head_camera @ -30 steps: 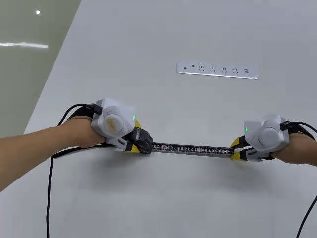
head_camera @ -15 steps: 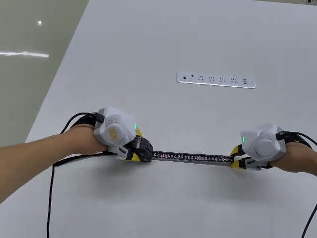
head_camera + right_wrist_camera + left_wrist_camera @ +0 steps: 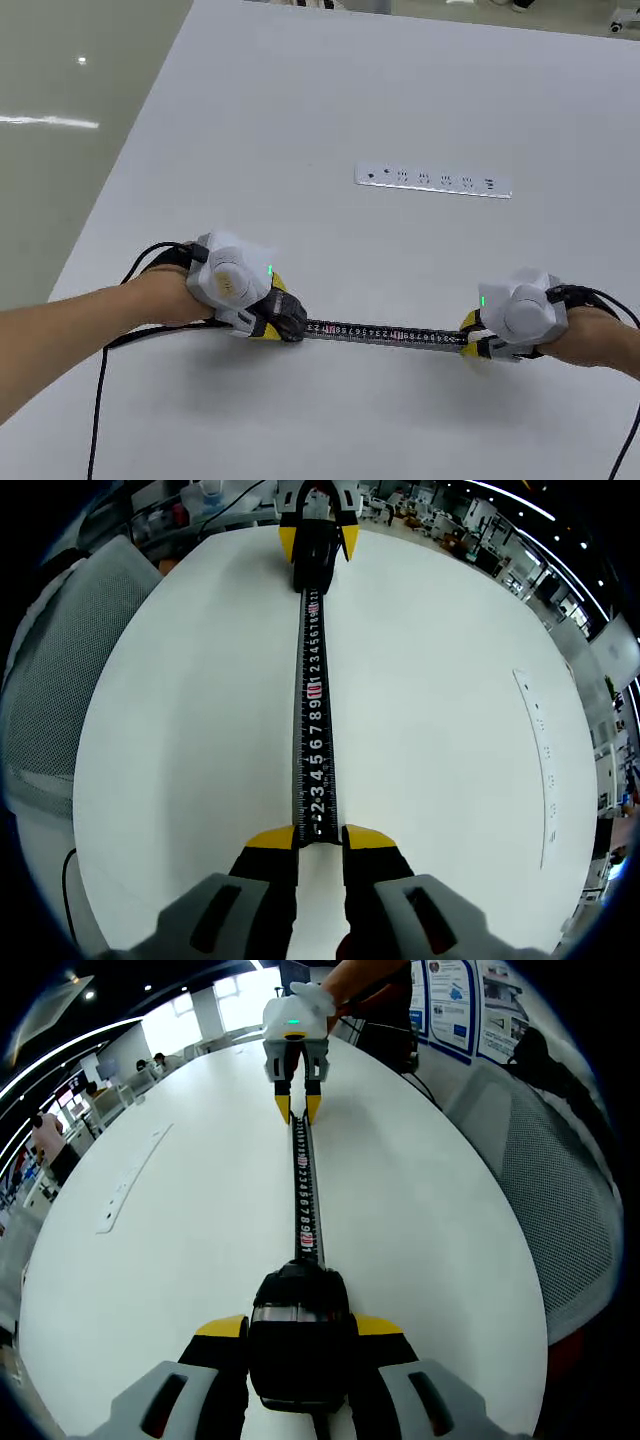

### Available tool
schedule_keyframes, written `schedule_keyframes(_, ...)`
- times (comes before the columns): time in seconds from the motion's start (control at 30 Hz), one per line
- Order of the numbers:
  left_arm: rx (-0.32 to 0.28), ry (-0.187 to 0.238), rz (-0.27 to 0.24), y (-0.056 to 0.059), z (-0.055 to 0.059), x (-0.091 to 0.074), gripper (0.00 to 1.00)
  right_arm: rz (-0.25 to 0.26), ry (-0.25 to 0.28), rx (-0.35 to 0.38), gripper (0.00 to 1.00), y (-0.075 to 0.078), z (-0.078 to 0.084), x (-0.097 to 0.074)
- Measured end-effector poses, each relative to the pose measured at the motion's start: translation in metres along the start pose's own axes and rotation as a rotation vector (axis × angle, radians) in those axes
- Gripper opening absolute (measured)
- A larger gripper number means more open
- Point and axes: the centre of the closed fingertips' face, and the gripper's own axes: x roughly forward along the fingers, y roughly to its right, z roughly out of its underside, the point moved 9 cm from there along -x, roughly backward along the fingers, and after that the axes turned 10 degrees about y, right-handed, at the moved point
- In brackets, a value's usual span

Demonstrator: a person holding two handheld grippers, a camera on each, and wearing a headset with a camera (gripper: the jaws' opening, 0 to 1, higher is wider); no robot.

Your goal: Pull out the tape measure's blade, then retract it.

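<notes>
Item: tape measure, black case [image 3: 300,1335]. It is sitting low at the near left of the white worktop [image 3: 350,90]; whether it is touching the surface cannot be told. The left gripper [image 3: 285,318] is clasping it, its yellow-tipped fingers [image 3: 222,1326] pressing narrow against the two sides of the case.

Item: blade [image 3: 385,333], dark with pale numerals. It is running out of the case in a straight line across the worktop towards the right gripper [image 3: 468,340], lying flat or just above the surface.

Item: right gripper. Its fingers [image 3: 270,838] are pinching the free end of the blade between their yellow tips, nearly closed, with the blade's low numbers lying just beyond them.

Item: white power strip [image 3: 432,181]. It is lying flat on the worktop, well apart from the tape measure, on the far side of it.

Item: black cable [image 3: 100,400]. It is trailing from the left gripper towards the near edge.

Item: grey mesh chair [image 3: 560,1180]. It is standing beside the worktop.
</notes>
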Motion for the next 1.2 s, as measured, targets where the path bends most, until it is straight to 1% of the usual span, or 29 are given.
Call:
schedule_keyframes(0.07, -0.001, 0.000, -0.005, 0.000, 0.000, 0.000, 0.36, 0.008, -0.007, -0.006, 0.19, 0.000, -0.001, 0.000)
schedule_keyframes(0.13, -0.008, 0.000, -0.018, -0.002, 0.000, -0.002, 0.39, 0.026, -0.010, 0.005, 0.21, 0.001, -0.001, -0.001)
schedule_keyframes(0.2, -0.011, 0.000, -0.022, -0.002, 0.000, -0.003, 0.40, 0.034, -0.011, 0.011, 0.23, 0.002, 0.000, -0.001)
schedule_keyframes(0.33, -0.031, -0.006, -0.034, -0.001, 0.003, -0.008, 0.40, 0.044, -0.007, 0.026, 0.22, 0.000, -0.001, -0.001)
schedule_keyframes(0.4, -0.043, -0.005, -0.046, -0.001, 0.005, -0.012, 0.44, 0.060, -0.007, 0.032, 0.21, -0.001, 0.000, -0.002)
schedule_keyframes(0.47, -0.062, 0.001, -0.057, 0.000, 0.006, -0.017, 0.45, 0.081, 0.001, 0.058, 0.22, -0.001, 0.001, -0.002)
schedule_keyframes(0.53, -0.068, 0.000, -0.066, 0.001, 0.007, -0.020, 0.46, 0.096, 0.012, 0.085, 0.23, 0.000, 0.002, -0.003)
schedule_keyframes(0.57, -0.094, 0.009, -0.077, 0.001, 0.008, -0.022, 0.46, 0.109, 0.022, 0.109, 0.24, 0.000, 0.003, -0.004)
schedule_keyframes(0.6, -0.137, 0.033, -0.089, 0.003, 0.007, -0.023, 0.47, 0.119, 0.031, 0.131, 0.25, 0.000, 0.003, -0.005)
schedule_keyframes(0.63, -0.163, 0.056, -0.113, 0.001, 0.007, -0.027, 0.48, 0.127, 0.042, 0.156, 0.27, 0.000, 0.003, -0.007)
schedule_keyframes(0.73, -0.186, 0.064, -0.136, 0.003, 0.009, -0.032, 0.48, 0.143, 0.051, 0.170, 0.29, 0.000, 0.001, -0.009)
schedule_keyframes(0.83, -0.197, 0.056, -0.155, 0.008, 0.012, -0.037, 0.50, 0.160, 0.059, 0.191, 0.31, -0.003, 0.001, -0.011)
schedule_keyframes(0.9, -0.213, 0.064, -0.173, 0.010, 0.012, -0.040, 0.52, 0.172, 0.066, 0.207, 0.31, -0.004, 0.000, -0.012)
schedule_keyframes(0.93, -0.210, 0.061, -0.181, 0.011, 0.013, -0.041, 0.53, 0.177, 0.067, 0.213, 0.32, -0.006, -0.001, -0.014)
schedule_keyframes(1.0, -0.212, 0.059, -0.204, 0.014, 0.013, -0.045, 0.57, 0.192, 0.078, 0.243, 0.36, -0.008, -0.002, -0.015)
schedule_keyframes(1.07, -0.225, 0.066, -0.226, 0.015, 0.013, -0.049, 0.57, 0.206, 0.086, 0.255, 0.37, -0.010, -0.002, -0.016)
schedule_keyframes(1.2, -0.247, 0.074, -0.265, 0.019, 0.010, -0.056, 0.58, 0.242, 0.109, 0.301, 0.41, -0.015, -0.004, -0.021)
